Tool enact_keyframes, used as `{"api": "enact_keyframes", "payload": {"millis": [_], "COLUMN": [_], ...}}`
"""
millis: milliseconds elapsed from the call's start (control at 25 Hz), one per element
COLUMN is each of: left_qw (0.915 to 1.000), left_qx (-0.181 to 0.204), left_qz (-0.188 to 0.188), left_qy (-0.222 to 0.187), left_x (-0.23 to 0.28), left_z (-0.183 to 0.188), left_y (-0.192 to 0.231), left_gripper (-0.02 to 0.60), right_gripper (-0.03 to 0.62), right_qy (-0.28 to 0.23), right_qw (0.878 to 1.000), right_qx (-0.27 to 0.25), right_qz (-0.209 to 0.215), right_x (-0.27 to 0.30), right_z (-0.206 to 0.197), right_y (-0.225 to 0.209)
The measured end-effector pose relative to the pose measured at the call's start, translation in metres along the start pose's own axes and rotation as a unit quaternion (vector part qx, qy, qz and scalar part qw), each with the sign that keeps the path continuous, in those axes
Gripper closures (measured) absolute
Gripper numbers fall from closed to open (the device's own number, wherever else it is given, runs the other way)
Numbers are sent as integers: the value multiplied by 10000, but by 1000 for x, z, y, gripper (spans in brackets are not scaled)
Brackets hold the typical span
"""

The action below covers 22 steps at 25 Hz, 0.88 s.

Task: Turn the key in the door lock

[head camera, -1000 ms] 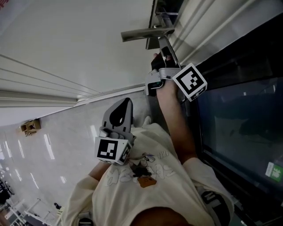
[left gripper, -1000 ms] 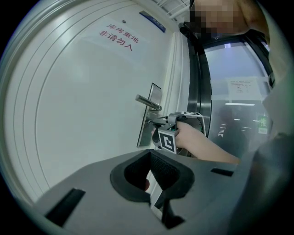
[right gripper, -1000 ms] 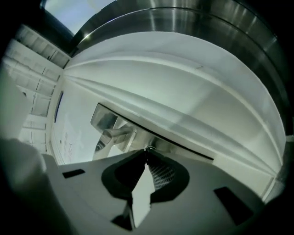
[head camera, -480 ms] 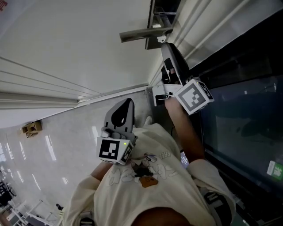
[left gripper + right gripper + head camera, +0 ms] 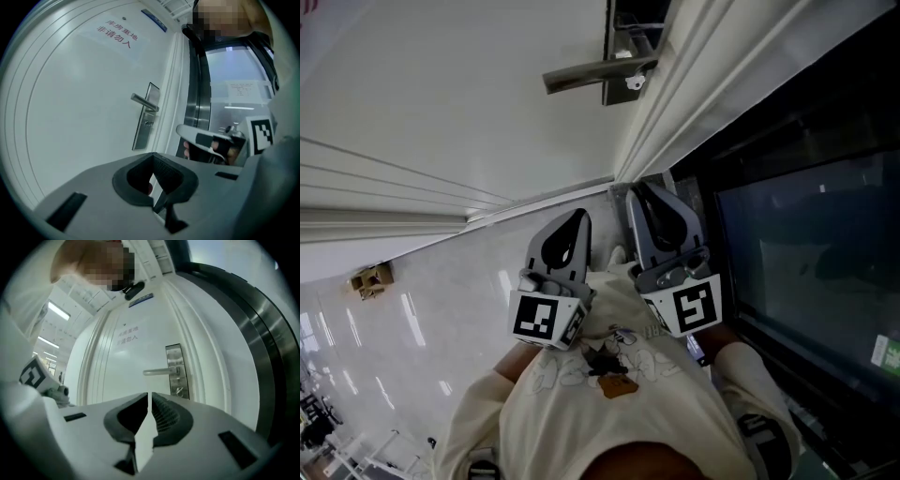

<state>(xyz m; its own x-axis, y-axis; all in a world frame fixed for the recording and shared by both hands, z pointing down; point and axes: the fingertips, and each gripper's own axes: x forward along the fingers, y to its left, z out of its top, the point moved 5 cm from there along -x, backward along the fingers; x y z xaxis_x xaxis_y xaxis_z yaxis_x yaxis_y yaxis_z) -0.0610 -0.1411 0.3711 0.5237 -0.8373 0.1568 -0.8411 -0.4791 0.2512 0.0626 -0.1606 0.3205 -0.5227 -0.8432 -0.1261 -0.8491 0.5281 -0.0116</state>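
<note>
Right gripper (image 5: 637, 194) leaves key (image 5: 178, 391), empty jaws closing.
Left gripper (image 5: 578, 216) clenched at its 9 o'clock; only gripper views show door lettering (image 5: 115, 33).

Both tools sit side by side in front of the chest, lower centre of the head view, tips pointing toward the top of the frame.

Left tool (image 5: 577, 217): jaw tips together, nothing gripped. Left marker cube (image 5: 542, 321) is at its rear end, facing the camera.

Right tool (image 5: 639, 192): just beside the left one, not touching it. Jaws are closing, with only a thin slit left between the tips and nothing in it. Right marker cube (image 5: 692, 307) also faces the camera.

In the left gripper view, the right tool is at mid-right, with fingers (image 5: 186, 149) wrapped on its grip.
</note>
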Motion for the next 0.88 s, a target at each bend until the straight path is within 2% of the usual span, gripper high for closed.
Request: {"api": "enact_keyframes", "payload": {"millis": [160,320,560,880], "left_qw": [10000,9998,9994,9991], "left_qx": [44,55,160,254], "left_qz": [-68,-165,-294,-339], "left_qy": [31,46,38,45], "left_x": [3,7,11,17], "left_z": [-1,-5,-3,0], "left_y": [-2,-6,-12,-15], "left_gripper": [575,575,575,575], "right_gripper": [587,588,588,588], "right_qy": [199,419,544,718], "right_qw": [9994,9988,9973,9956], "right_qx": [-256,-142,-9,97], "right_qz": [-141,-224,-501,-596], "right_x": [-19,-26,-26,-25], "right_z": [-16,-27,-33,-37], "right_y": [21,27,17,7]}}
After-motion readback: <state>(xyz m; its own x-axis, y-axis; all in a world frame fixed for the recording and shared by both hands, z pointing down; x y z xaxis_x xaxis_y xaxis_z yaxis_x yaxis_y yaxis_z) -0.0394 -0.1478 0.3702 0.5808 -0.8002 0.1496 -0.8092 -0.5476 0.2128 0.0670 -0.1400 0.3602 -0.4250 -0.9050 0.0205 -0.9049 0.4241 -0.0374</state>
